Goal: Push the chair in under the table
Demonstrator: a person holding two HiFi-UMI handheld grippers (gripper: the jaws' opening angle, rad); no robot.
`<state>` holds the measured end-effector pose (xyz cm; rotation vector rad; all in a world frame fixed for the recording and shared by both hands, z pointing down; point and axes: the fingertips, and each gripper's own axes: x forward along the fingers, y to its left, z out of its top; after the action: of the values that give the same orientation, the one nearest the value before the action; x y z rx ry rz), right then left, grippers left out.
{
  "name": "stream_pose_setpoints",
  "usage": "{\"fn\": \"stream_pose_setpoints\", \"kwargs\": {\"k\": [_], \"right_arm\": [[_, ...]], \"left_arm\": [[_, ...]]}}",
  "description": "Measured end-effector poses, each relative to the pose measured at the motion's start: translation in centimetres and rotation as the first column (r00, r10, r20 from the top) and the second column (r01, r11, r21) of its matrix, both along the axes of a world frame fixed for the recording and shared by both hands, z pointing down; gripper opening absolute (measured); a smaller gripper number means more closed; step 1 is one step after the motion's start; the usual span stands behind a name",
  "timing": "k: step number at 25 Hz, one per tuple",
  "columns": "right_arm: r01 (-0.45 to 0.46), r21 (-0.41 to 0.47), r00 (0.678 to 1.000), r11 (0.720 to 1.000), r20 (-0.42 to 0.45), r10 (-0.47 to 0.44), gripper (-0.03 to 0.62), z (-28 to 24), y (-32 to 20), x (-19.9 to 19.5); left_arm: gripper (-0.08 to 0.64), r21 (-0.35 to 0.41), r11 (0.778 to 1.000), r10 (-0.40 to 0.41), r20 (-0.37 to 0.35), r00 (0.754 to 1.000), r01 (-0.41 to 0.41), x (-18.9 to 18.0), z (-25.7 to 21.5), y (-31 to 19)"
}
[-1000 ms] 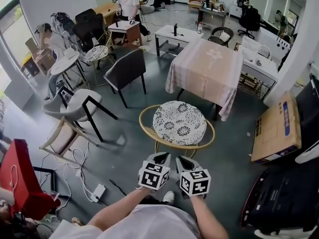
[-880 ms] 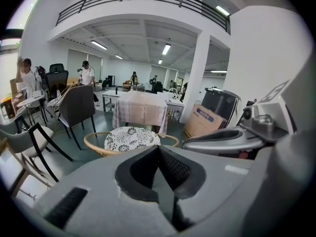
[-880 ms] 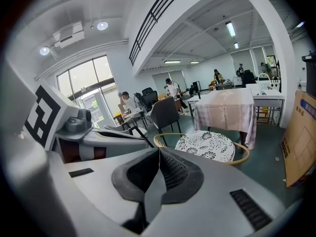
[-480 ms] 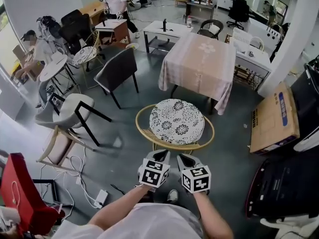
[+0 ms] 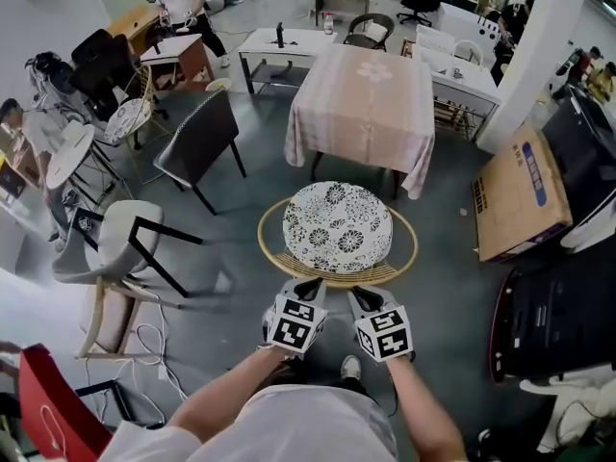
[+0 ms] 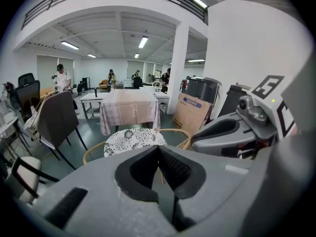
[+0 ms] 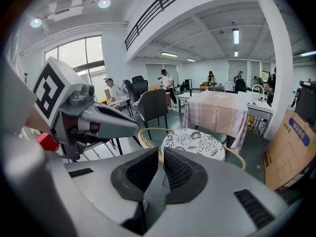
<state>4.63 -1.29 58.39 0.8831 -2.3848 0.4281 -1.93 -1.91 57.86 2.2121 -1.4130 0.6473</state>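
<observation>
- Plainly, the left gripper [image 5: 308,287] and the right gripper [image 5: 363,296] hung side by side at the near rim of the chair [image 5: 337,227].
- The left gripper's jaws were pressed together with nothing between them.
- The right gripper's jaws were likewise closed and empty.
- The chair, a round rattan frame with a floral cushion, stood on the floor just in front of the pink-clothed tabletop [image 5: 361,99], not under it.
- Its far rim lay near the hanging cloth.
- Whether either gripper touched the rim was unclear; the tips seemed just at it.
- A cardboard box [image 5: 520,195] lay to the right.
</observation>
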Motion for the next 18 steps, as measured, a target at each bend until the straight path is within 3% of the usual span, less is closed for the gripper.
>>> {"fn": "stream_pose_setpoints", "kwargs": {"k": [4, 10, 13, 16, 18], "right_arm": [[-0.007, 0.011, 0.999, 1.0, -0.052, 0.008, 0.006, 0.8, -0.8, -0.2], [0.008, 0.01, 0.988, 1.0, -0.152, -0.006, 0.006, 2.8, -1.1, 0.4], [0.057, 0.011, 0.974, 0.998, -0.222, -0.053, 0.01, 3.5, -0.8, 0.3], [0.124, 0.015, 0.947, 0.992, -0.301, -0.114, 0.086, 4.3, -0.6, 0.5], [0.176, 0.027, 0.919, 0.984, -0.363, -0.154, 0.091, 4.8, -0.6, 0.6]], "left_arm": [[0.005, -0.028, 0.993, 0.115, 0.102, 0.988, -0.112, -1.0, 1.7, -0.7], [0.011, -0.054, 0.962, 0.272, 0.199, 0.942, -0.266, -1.6, 4.0, -0.9], [0.05, -0.08, 0.932, 0.362, 0.248, 0.898, -0.354, -1.6, 5.1, -0.7], [0.102, -0.1, 0.894, 0.445, 0.314, 0.839, -0.437, -1.7, 6.1, -0.3], [0.119, -0.115, 0.871, 0.485, 0.359, 0.798, -0.478, -2.0, 6.9, -0.2]]}}
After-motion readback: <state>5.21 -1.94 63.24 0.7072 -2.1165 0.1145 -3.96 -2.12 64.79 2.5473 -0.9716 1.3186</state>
